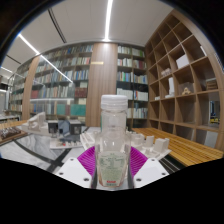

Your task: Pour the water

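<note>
In a book-lined library, the claw (112, 168) is gripping a clear plastic water bottle (112, 140) upright by its lower body between both purple pads (90, 158), lifting it above the surface (185, 147); it looks light, thin-walled and slippery, likely denting if squeezed hard.

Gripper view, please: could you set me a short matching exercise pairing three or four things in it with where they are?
Things:
1. bottle
2. wooden shelving
3. bookshelves
4. ceiling lights

Places:
A. far wall, beyond the bottle
B. overhead
C. between the gripper fingers, upright, white-capped
D. beside the far wall, open cubbies

Pairs: 1-C, 2-D, 3-A, 4-B
</note>
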A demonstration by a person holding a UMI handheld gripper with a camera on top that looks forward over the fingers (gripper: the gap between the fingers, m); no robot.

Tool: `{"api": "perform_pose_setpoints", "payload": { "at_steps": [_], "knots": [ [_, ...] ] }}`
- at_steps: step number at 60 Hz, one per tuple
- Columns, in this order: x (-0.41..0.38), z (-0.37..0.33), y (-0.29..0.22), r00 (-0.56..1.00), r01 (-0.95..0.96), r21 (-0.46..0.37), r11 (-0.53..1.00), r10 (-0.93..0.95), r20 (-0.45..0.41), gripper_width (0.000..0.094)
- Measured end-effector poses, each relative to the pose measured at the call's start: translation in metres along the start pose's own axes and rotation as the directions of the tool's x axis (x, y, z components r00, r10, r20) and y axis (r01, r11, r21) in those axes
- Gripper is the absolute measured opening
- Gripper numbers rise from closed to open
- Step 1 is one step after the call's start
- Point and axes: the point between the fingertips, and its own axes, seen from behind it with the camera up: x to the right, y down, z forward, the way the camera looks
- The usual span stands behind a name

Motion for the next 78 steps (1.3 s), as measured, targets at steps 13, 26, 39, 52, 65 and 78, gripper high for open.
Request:
{"api": "perform_pose_setpoints", "payload": {
  "at_steps": [13, 26, 39, 52, 65, 78],
  "knots": [
    [0.015, 0.007, 0.114, 1.0, 0.027, -0.196, 0.98, -0.026, 0.007, 0.0411],
    [0.017, 0.004, 0.134, 1.0, -0.003, -0.208, 0.978, 0.006, 0.016, 0.0507],
    [0.02, -0.032, 0.118, 0.998, -0.047, -0.3, 0.953, 0.033, -0.052, 0.0852],
    [0.009, -0.137, 0.061, 0.993, -0.061, -0.3, 0.952, 0.029, -0.112, 0.0865],
    [-0.012, -0.268, 0.033, 0.989, -0.105, -0.337, 0.936, 0.062, -0.136, 0.0861],
    [-0.02, -0.366, 0.016, 0.987, -0.084, -0.357, 0.93, 0.028, -0.16, 0.0858]
  ]
}}
